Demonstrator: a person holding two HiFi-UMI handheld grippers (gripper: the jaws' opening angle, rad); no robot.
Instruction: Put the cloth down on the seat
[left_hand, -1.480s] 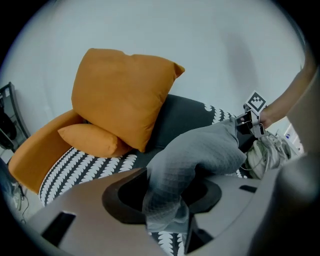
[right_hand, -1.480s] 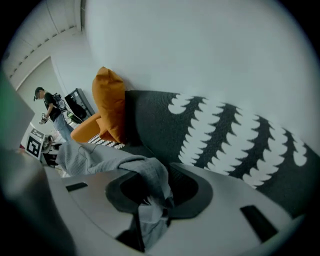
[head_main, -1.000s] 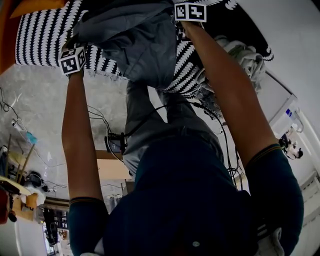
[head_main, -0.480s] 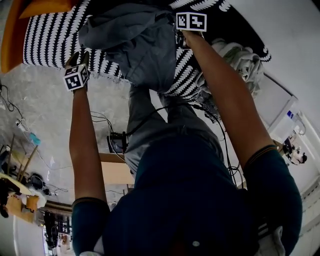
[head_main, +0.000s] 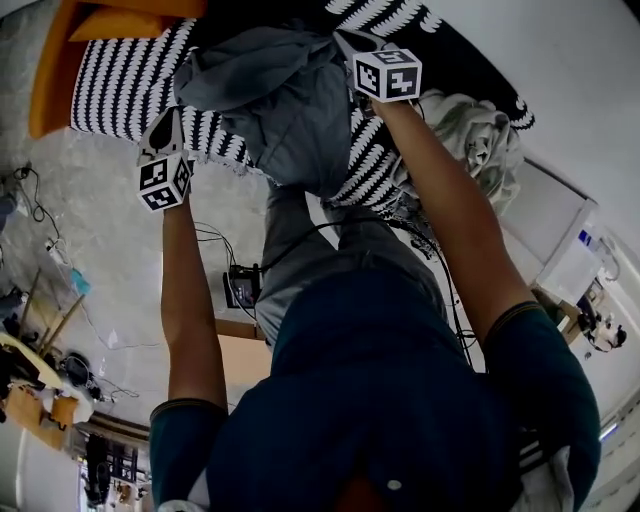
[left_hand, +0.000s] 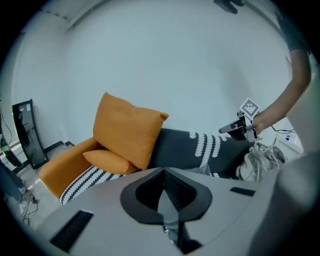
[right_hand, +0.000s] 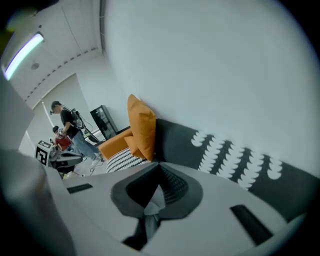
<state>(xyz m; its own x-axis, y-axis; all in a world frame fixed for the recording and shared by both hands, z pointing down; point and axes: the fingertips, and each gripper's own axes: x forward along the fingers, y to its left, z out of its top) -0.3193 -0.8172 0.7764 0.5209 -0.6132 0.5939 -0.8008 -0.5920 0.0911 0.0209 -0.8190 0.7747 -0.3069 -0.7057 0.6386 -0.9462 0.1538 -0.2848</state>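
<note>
Head view: upper left, the left tongs (head_main: 168, 125), just closed and empty, hang over the striped seat (head_main: 110, 85); the grey cloth (head_main: 290, 110) lies crumpled on it; the right tongs (head_main: 350, 42), also just closed on nothing, hover above the cloth's right side.

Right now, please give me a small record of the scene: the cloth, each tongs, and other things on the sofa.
cloth: grey cloth, crumpled on the striped seat
left tongs: jaws have just been closing, now shut, nothing between them
right tongs: jaws have just been closing, now shut, nothing between them
other things: orange cushion at one end, pale fabric heap at the other
task: cloth appears put down
</note>
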